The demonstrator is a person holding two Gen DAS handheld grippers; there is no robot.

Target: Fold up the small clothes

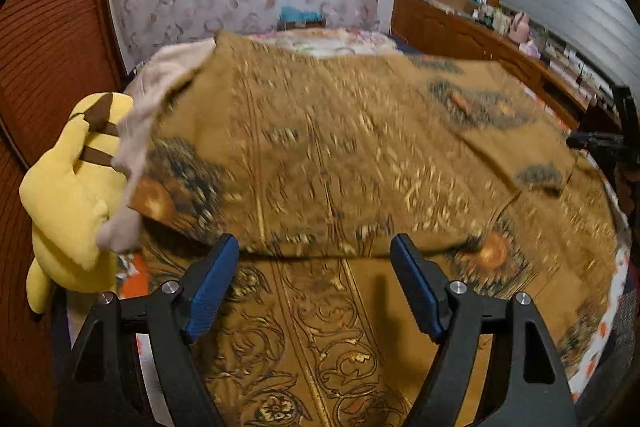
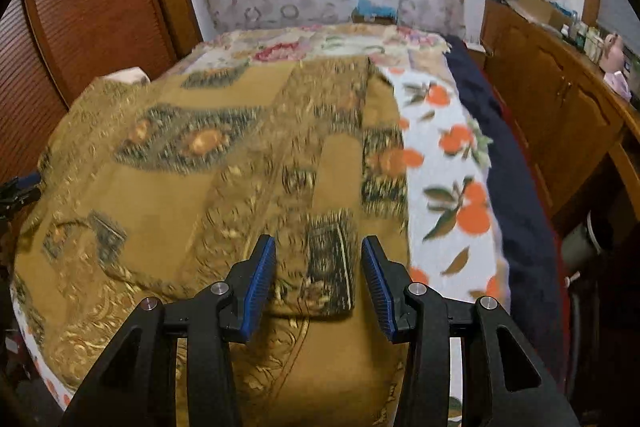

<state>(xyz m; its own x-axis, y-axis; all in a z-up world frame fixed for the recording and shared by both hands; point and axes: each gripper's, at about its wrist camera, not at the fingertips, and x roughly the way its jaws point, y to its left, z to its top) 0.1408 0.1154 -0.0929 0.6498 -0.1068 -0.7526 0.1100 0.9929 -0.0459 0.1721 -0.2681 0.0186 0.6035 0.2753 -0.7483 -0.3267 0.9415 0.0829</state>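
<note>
A brown patterned garment (image 1: 340, 155) with gold and dark motifs lies folded over itself on the bed; its image is motion-blurred. It also shows in the right wrist view (image 2: 224, 163). My left gripper (image 1: 314, 251) is open and empty, its blue pads just short of the garment's folded near edge. My right gripper (image 2: 318, 255) is open and empty, its fingers on either side of a dark patterned corner of the garment (image 2: 330, 267). A pale lining (image 1: 140, 131) shows at the garment's left edge. The right gripper's tip shows at the far right of the left wrist view (image 1: 596, 141).
A yellow plush toy (image 1: 68, 195) lies at the bed's left edge. A white sheet with an orange fruit print (image 2: 452, 163) and a dark blue blanket (image 2: 492, 131) lie right. A wooden sideboard (image 2: 560, 99) with clutter runs along the right wall. A wooden door (image 2: 92, 11) stands left.
</note>
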